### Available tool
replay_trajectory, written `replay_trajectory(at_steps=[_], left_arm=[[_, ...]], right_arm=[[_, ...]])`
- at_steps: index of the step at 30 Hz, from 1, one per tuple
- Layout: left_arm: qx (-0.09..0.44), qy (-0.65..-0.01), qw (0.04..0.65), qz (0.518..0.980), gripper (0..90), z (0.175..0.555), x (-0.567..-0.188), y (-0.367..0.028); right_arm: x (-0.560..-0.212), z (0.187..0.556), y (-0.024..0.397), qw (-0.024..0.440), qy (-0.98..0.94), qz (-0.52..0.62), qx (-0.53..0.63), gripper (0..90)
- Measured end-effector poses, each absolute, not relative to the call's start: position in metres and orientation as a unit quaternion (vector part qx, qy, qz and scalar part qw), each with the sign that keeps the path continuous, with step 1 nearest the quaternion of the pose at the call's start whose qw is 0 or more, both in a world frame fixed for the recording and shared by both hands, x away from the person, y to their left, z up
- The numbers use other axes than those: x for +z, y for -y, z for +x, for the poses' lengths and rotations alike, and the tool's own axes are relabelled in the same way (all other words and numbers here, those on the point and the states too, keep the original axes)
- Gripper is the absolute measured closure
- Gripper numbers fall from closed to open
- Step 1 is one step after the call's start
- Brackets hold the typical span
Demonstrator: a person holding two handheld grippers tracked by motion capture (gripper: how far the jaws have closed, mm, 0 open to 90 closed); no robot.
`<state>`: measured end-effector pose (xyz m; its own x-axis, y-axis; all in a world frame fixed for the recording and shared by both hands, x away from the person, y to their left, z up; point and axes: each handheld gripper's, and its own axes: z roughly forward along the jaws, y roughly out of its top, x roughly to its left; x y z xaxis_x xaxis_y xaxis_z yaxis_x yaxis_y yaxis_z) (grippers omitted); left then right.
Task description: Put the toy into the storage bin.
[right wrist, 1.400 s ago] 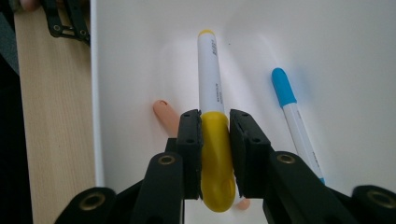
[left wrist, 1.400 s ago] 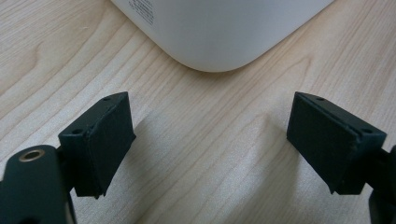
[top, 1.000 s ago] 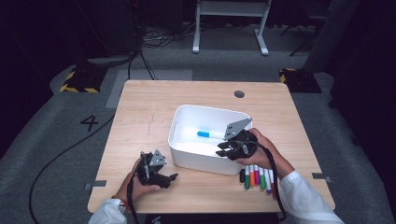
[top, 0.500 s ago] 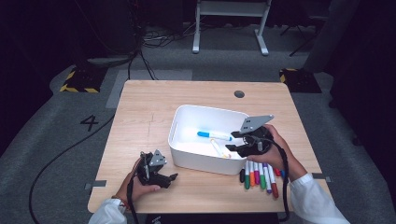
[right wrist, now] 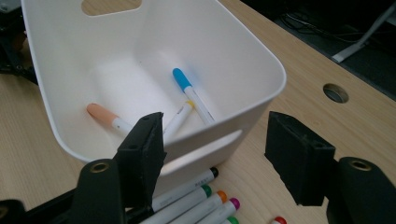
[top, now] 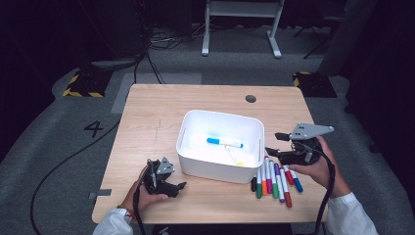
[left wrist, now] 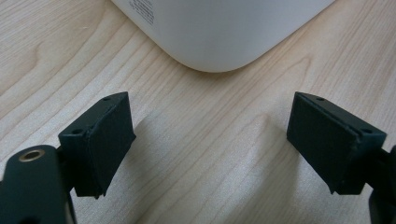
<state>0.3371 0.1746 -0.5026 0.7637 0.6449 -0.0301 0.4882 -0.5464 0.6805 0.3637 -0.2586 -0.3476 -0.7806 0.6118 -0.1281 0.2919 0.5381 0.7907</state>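
A white bin point(top: 215, 169) stands mid-table. Inside lie a blue-capped marker point(top: 224, 142) and a yellow-tipped marker point(top: 234, 158). The right gripper view shows the same blue marker point(right wrist: 190, 92) and yellow-tipped marker point(right wrist: 180, 116), plus an orange-capped marker point(right wrist: 105, 116). Several markers point(top: 274, 179) lie in a row just right of the bin. My right gripper point(top: 276, 145) hovers above them by the bin's right wall. Its jaws have just been opening and hold nothing. My left gripper point(top: 180, 187) rests open on the wood at the bin's front left corner point(left wrist: 219, 37), empty.
The wooden table point(top: 151, 122) has a round cable hole point(top: 250, 98) at the back right. Bare wood lies left of and behind the bin. Dark floor with cables surrounds the table.
My right gripper has moved right, from over the bin's right part to beside its right wall, and its jaws have spread. A yellow-tipped marker now shows in the bin. The left gripper stayed still.
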Motion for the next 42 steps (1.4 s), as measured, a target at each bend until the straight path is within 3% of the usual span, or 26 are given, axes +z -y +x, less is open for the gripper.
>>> replay_trajectory(at_steps=[18,34,42], left_arm=[[0.112,-0.325,0.348,0.872,14.8,0.337,-0.503,-0.175],[0.113,-0.325,0.348,0.872,14.8,0.337,-0.503,-0.175],[0.112,-0.326,0.348,0.872,14.8,0.337,-0.503,-0.174]], right_arm=[[-0.409,0.348,0.336,0.203,-0.836,0.359,0.362,38.2],[-0.467,0.337,0.363,0.169,-0.837,0.412,0.318,39.7],[-0.479,0.335,0.367,0.165,-0.841,0.416,0.303,42.5]])
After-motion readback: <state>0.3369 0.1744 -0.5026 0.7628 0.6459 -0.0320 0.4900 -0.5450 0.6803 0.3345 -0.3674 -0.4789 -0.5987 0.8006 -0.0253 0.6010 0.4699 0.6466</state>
